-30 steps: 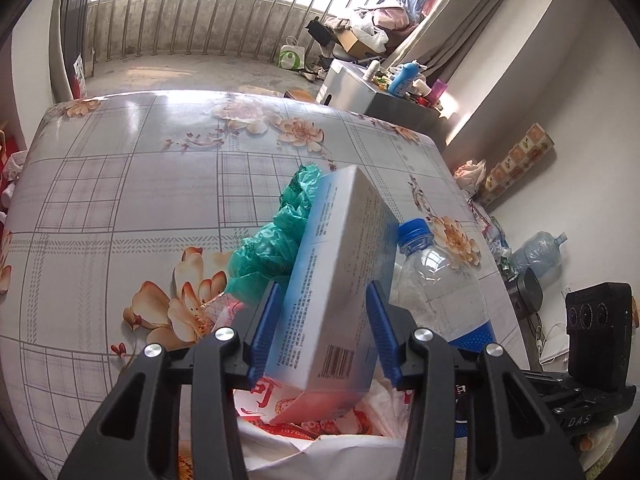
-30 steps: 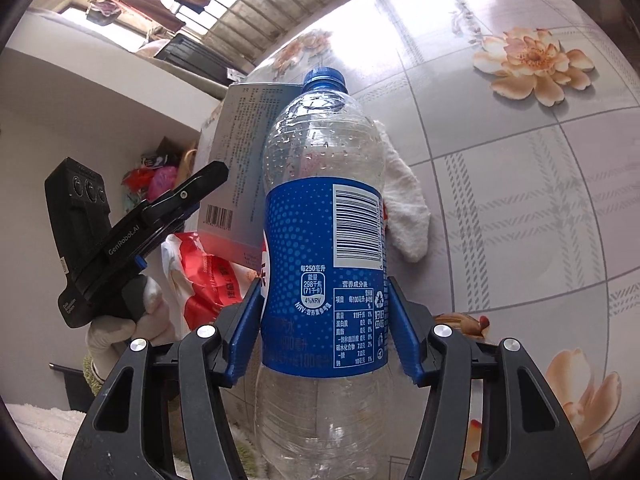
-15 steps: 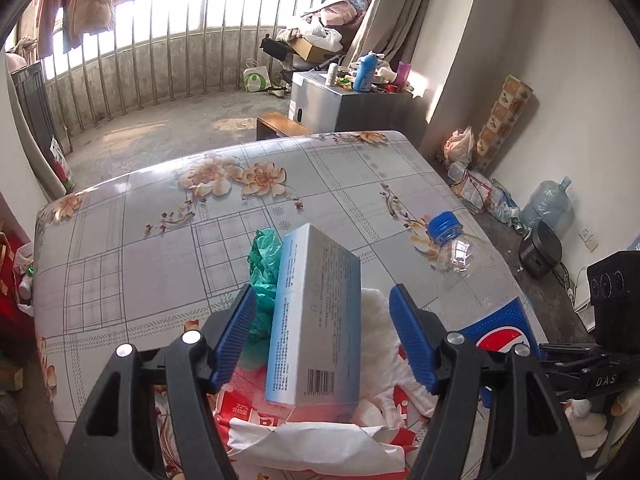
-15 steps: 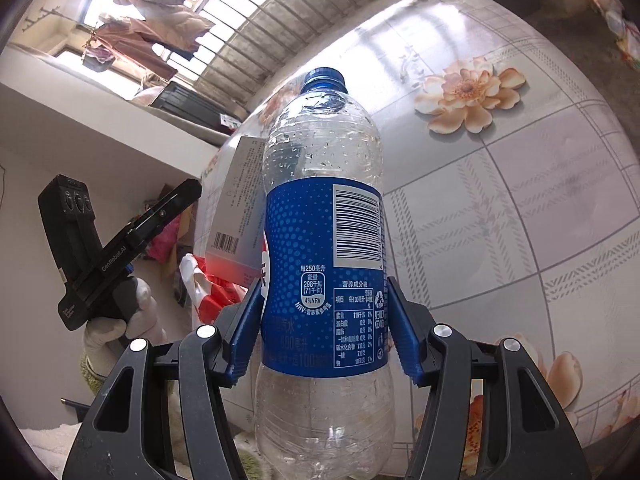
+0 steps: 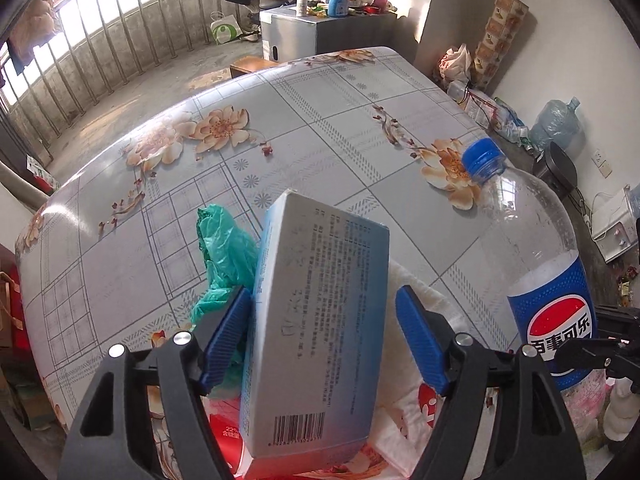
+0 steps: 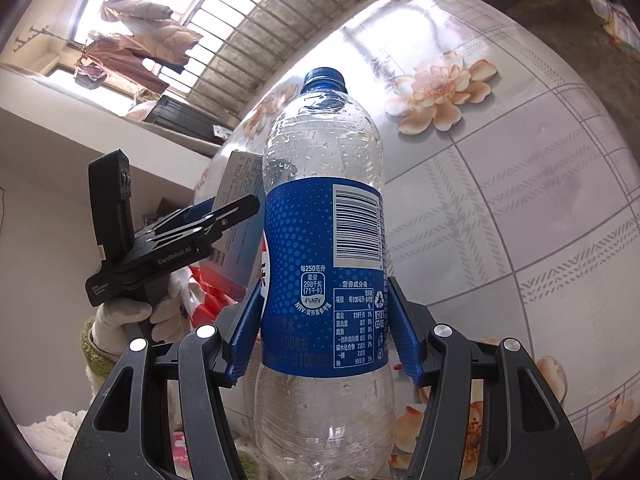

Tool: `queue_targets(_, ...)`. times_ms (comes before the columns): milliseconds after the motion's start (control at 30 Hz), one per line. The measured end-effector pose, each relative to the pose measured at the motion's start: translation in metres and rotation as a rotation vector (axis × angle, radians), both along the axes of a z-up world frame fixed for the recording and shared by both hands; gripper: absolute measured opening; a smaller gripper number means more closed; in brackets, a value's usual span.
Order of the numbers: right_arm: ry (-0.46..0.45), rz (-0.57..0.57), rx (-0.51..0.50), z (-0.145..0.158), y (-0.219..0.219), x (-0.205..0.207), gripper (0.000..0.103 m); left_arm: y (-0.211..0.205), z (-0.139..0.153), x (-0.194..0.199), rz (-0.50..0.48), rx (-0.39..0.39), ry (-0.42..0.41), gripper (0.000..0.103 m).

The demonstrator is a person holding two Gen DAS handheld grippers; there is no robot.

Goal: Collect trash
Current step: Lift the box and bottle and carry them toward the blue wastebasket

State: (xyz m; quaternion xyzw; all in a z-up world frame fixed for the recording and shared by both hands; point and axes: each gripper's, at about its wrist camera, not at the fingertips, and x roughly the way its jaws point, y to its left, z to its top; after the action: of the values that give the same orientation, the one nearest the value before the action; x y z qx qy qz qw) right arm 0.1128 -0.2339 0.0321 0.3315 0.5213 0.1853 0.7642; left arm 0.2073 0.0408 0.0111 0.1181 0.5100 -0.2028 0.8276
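Nearest to you, your left hand-held gripper (image 5: pixel 324 336) stands wide, its jaws having just been opening. The pale blue box (image 5: pixel 320 328) is between them: the left pad is at its side, the right pad stands clear with a gap. The box's lower end rests on the red-and-white wrappers (image 5: pixel 404 412) heaped below; whether anything else props it you cannot tell, since the gripper's frame covers the bottom edge.

Your right hand-held gripper (image 6: pixel 322 328) is clamped partway closed on the cola bottle (image 6: pixel 324 280), both pads pressing the blue label, the cap pointing away from you. The bottle looks empty but for droplets inside. It fills the middle of the right wrist view and hides much of the surface behind it. In that view your gloved left hand (image 6: pixel 132 316) shows at the lower left.

Just beyond the box, a crumpled green plastic bag (image 5: pixel 224 252) lies on the surface (image 5: pixel 320 128), and a white cloth (image 5: pixel 416 284) lies beside the box on the right, partly hidden by it.

Farther out, the flowered surface is bare to its far edge. Its right edge drops toward floor clutter, a large water jug (image 5: pixel 556 120) and stacked cartons (image 5: pixel 500 28) by the wall. Past the far edge are a cluttered grey cabinet (image 5: pixel 292 32) and the balcony railing (image 5: pixel 120 52).
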Motion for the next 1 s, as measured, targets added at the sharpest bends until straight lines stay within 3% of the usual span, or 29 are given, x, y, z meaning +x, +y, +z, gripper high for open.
queue_targets(267, 0.018, -0.026, 0.025, -0.005, -0.014, -0.001, 0.056, -0.036, -0.017, -0.008, -0.123, 0.22, -0.068, 0.074)
queue_targets(600, 0.021, -0.068, 0.054, -0.004, -0.028, -0.009, 0.056, -0.057, -0.032, -0.007, -0.189, 0.304, -0.077, 0.073)
queue_targets(800, 0.006, -0.097, 0.084, -0.001, -0.034, -0.017, 0.056, -0.054, -0.023, -0.01, -0.193, 0.232, -0.109, 0.073)
queue_targets(1000, -0.029, -0.131, 0.137, 0.001, -0.05, -0.026, 0.056, -0.038, 0.023, -0.017, -0.117, -0.001, -0.137, 0.072)
